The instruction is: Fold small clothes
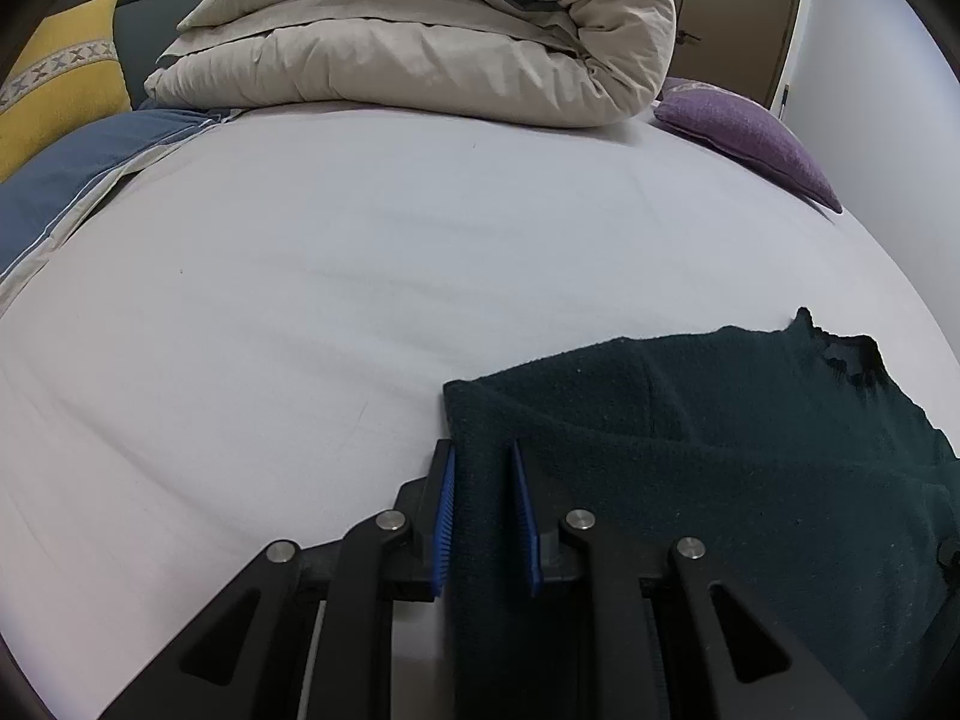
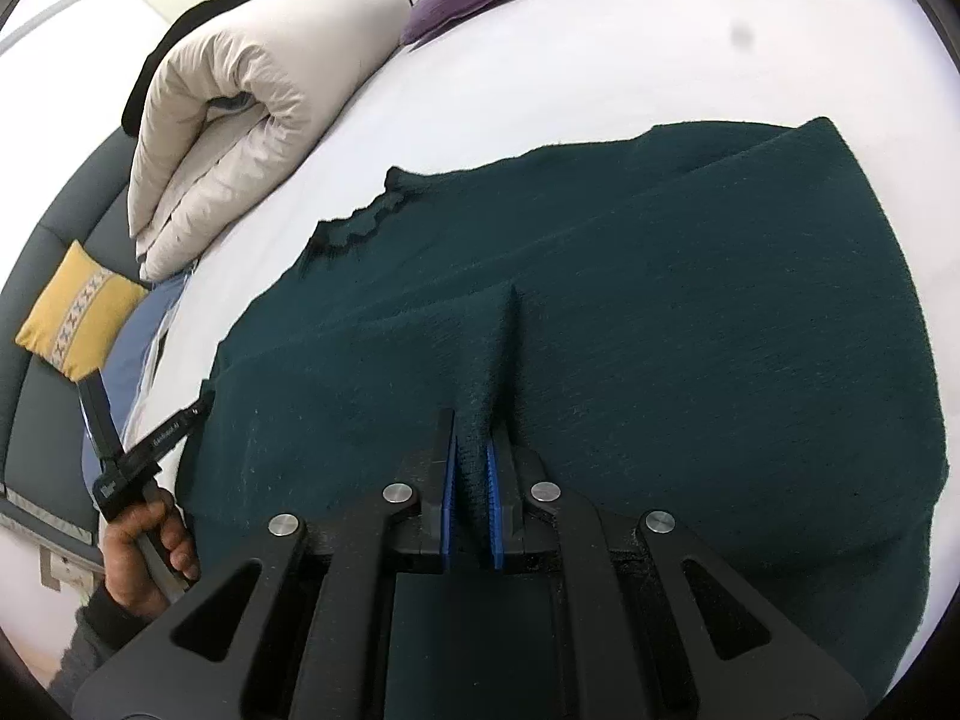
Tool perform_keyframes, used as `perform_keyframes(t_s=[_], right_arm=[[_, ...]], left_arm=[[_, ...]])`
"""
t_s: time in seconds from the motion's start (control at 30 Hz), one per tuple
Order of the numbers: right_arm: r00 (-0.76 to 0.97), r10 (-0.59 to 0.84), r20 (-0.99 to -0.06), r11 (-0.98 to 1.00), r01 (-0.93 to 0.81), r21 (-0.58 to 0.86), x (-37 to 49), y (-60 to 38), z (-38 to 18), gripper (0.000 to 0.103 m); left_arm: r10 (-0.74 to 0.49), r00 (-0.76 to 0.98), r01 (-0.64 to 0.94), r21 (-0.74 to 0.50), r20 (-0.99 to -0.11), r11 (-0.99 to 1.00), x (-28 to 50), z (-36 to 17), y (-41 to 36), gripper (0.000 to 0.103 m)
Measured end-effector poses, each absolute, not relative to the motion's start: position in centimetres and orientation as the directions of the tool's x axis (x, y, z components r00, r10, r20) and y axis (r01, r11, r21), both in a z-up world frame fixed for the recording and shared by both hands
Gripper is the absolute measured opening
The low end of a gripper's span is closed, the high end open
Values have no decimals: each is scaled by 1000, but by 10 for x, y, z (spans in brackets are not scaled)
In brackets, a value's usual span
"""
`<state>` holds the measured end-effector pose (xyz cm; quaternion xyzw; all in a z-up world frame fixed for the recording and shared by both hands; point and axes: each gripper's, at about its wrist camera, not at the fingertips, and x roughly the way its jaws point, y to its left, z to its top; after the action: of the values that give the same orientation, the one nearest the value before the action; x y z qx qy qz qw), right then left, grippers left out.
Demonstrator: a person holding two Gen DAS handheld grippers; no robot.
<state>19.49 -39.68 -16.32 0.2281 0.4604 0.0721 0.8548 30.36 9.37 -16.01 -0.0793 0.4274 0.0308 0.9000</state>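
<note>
A dark green knitted sweater lies spread on the white bed sheet. My left gripper is shut on the sweater's left edge, with fabric between its blue pads. In the right wrist view the sweater fills the middle, its scalloped collar toward the far left. My right gripper is shut on a pinched ridge of the sweater's near part. The left gripper shows there too, at the sweater's left edge, held by a hand.
A rolled beige duvet lies across the far side of the bed. A purple cushion sits at the far right, a yellow cushion and blue bedding at the far left. A door stands behind.
</note>
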Motion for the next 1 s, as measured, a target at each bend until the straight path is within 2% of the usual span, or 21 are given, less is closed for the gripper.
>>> perform_keyframes(t_s=[0.13, 0.27, 0.33, 0.47, 0.53, 0.63, 0.7, 0.77, 0.8, 0.87, 0.9, 0.93, 1.0], right_arm=[[563, 284, -776, 924, 55, 378, 193, -383, -161, 7], [573, 338, -746, 892, 59, 449, 188, -396, -175, 6], [568, 349, -746, 878, 80, 472, 184, -402, -172, 10], [600, 282, -749, 873, 162, 459, 161, -413, -148, 22], [639, 306, -706, 865, 124, 486, 150, -408, -134, 22], [625, 341, -702, 879, 53, 474, 151, -387, -132, 22], [587, 341, -735, 890, 50, 453, 161, -377, -148, 22], [549, 346, -761, 891, 62, 449, 169, -379, -168, 19], [571, 343, -746, 892, 53, 450, 166, -383, -167, 16], [577, 323, -751, 898, 64, 436, 159, -388, -162, 16], [578, 278, -767, 912, 92, 399, 154, -391, -158, 21], [575, 239, -782, 921, 120, 370, 149, -395, -155, 20], [588, 253, -768, 908, 131, 399, 129, -407, -145, 21]], left_arm=[[-13, 636, -123, -118, -771, 985, 302, -161, 94, 21], [-33, 630, -128, -146, -776, 981, 303, -158, 98, 23], [-44, 626, -142, -170, -778, 975, 299, -149, 104, 25], [-14, 684, -133, -143, -729, 981, 259, -116, 104, 25], [-30, 696, -84, -122, -717, 989, 237, -106, 91, 25], [-26, 645, -8, -40, -763, 999, 224, -123, 65, 25], [0, 599, -1, -1, -801, 1000, 232, -147, 60, 29], [6, 590, -34, -18, -807, 999, 238, -149, 68, 43], [3, 590, -40, -26, -808, 999, 240, -147, 71, 44], [23, 594, -43, -2, -804, 999, 241, -145, 75, 44], [33, 594, -47, 7, -804, 999, 239, -143, 80, 44], [23, 597, -55, -12, -802, 998, 234, -140, 86, 43], [4, 617, -87, -62, -787, 994, 216, -126, 102, 43]])
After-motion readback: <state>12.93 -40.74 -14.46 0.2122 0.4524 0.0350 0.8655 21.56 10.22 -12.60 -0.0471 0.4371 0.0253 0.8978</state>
